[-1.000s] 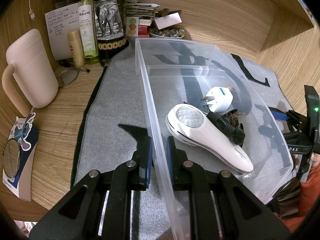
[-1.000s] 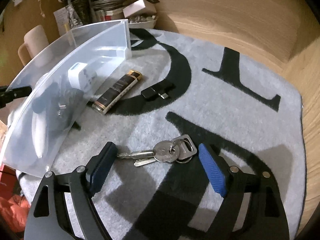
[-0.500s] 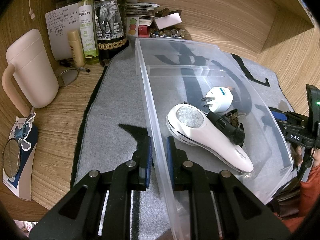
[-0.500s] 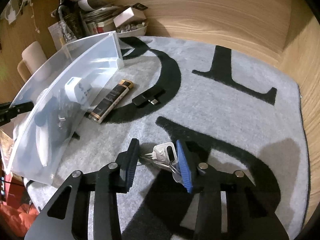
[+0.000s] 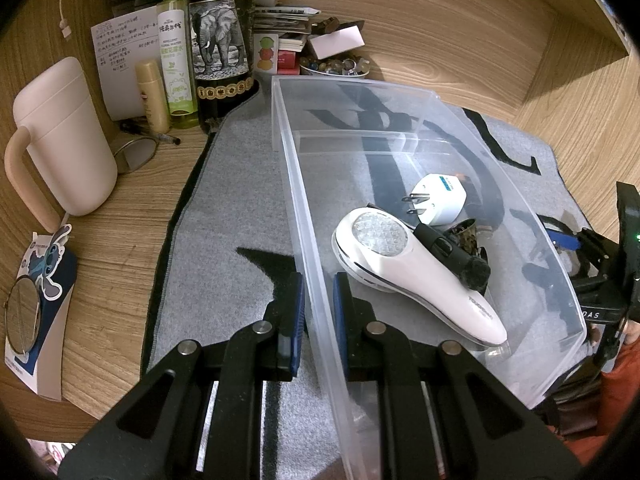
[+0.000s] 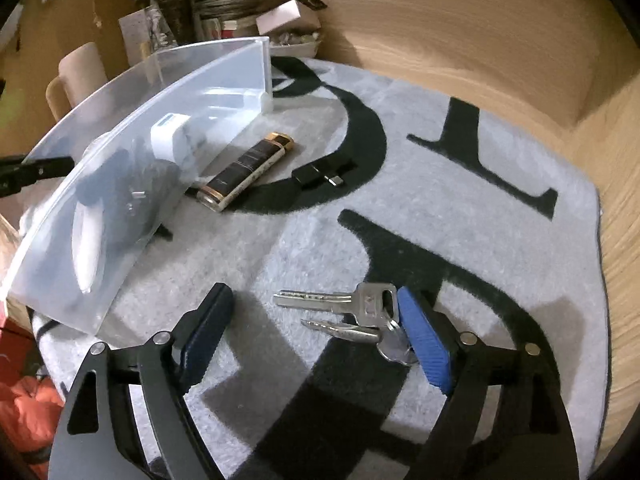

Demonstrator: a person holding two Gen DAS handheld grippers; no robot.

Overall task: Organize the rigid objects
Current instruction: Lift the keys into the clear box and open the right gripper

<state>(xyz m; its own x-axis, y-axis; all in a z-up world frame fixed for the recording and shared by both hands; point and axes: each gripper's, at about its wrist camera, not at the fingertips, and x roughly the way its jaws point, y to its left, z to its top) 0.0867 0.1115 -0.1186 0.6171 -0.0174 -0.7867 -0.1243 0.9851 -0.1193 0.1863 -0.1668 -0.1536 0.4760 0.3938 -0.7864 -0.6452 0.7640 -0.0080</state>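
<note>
Left gripper (image 5: pixel 319 298) clamped on long side wall of clear plastic bin (image 5: pixel 304 208), one pad outside, one inside. Bin resting on grey mat (image 5: pixel 240 200) with black lettering, on wooden desk (image 5: pixel 120 232). Inside bin: white handheld device (image 5: pixel 416 276) with gridded lens face, lying diagonally; white plug adapter (image 5: pixel 440 200) just behind it, prongs toward left wall; small black item (image 5: pixel 452 252) leaning against the white device, with something dark and fuzzy behind it, hard to identify.

Right gripper (image 6: pixel 316 328) spread wide, low over mat. Key bunch (image 6: pixel 352 312) between the fingers, blades pointing toward the dark left pad, heads and ring right against the blue right pad (image 6: pixel 424 344); possibly touching it, edge blurred. Left pad well apart from keys. Not gripped.

Still on mat, outside bin: black-and-gold lighter (image 6: pixel 246 172) just beside bin wall; small black USB adapter (image 6: pixel 324 172) near it, on the black letter.

Behind bin along desk edge: pink mug (image 5: pixel 60 140), green spray bottle (image 5: pixel 176 48), dark bottle with elephant label (image 5: pixel 220 48), small tan bottle (image 5: pixel 152 96), dish of small bits (image 5: pixel 336 67), handwritten note (image 5: pixel 118 56).
</note>
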